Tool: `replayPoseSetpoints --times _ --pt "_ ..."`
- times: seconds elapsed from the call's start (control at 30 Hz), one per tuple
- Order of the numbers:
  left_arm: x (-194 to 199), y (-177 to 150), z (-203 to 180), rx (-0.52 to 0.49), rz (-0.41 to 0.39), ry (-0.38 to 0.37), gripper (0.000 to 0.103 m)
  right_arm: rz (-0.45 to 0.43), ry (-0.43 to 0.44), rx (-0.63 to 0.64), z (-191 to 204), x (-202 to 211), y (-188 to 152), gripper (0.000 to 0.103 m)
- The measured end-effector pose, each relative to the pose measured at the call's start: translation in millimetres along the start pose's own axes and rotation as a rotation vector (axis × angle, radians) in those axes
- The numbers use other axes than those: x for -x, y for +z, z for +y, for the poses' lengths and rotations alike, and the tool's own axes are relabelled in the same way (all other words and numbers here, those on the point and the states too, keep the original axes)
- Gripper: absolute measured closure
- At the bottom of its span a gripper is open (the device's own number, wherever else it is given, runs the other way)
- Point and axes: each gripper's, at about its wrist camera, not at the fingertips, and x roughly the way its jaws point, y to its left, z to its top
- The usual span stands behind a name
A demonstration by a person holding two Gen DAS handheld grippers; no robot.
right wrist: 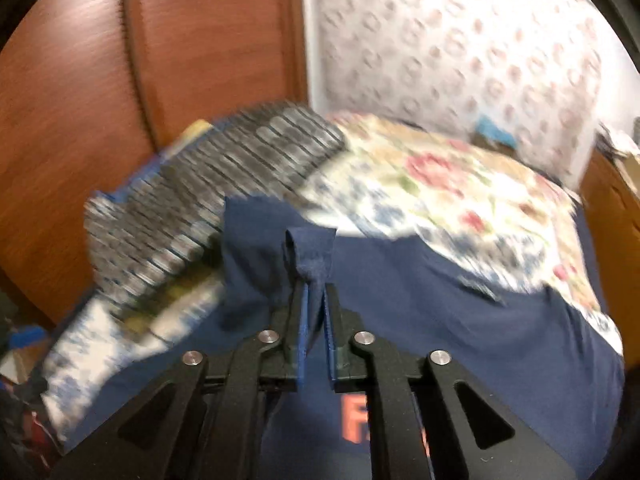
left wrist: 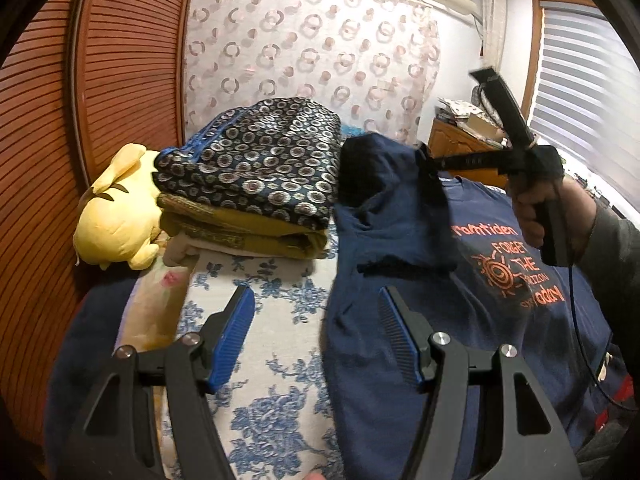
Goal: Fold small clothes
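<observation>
Bedroom, floral bedspread (left wrist: 256,364), a louvred wardrobe on the left: we are folding a navy T-shirt (left wrist: 460,320) spread on the bed's right side. Our right gripper (right wrist: 314,280) is pinched nearly closed on a bunched sleeve, lifted above the shirt. Our left gripper (left wrist: 320,336) hangs wide and empty at the near left hem. Folded cloths (left wrist: 256,176) and a yellow plush (left wrist: 116,216) lie far left. Such a thin pinch could slip, we judge, dropping the sleeve crooked.
</observation>
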Motion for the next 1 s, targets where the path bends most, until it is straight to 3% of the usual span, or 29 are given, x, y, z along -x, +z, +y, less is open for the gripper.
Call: replayPoseSetpoints --times 0.07,0.13,0.23,0.37,0.57,1.0 --pt "-4 1 -5 -0.007 0.008 -0.004 0.039 0.017 -0.032 -0.008 -10 -5 -12 0.087" --pt "-8 1 -10 -0.013 0.015 -0.010 0.039 0.021 -0.032 -0.020 -16 -5 -18 0.072" --pt "-12 2 -18 -0.031 0.018 -0.016 0.039 0.005 -0.038 -0.018 -18 0 -24 0.060" --pt "-21 7 -30 -0.055 0.027 -0.026 0.039 -0.003 -0.042 -0.031 -32 12 -37 0.059" --pt "-43 23 -53 -0.105 0.042 -0.059 0.039 -0.023 -0.053 -0.064 -63 44 -61 0.046" --pt "-96 47 -131 -0.223 0.141 -0.156 0.039 -0.013 -0.171 -0.178 -155 108 -137 0.045"
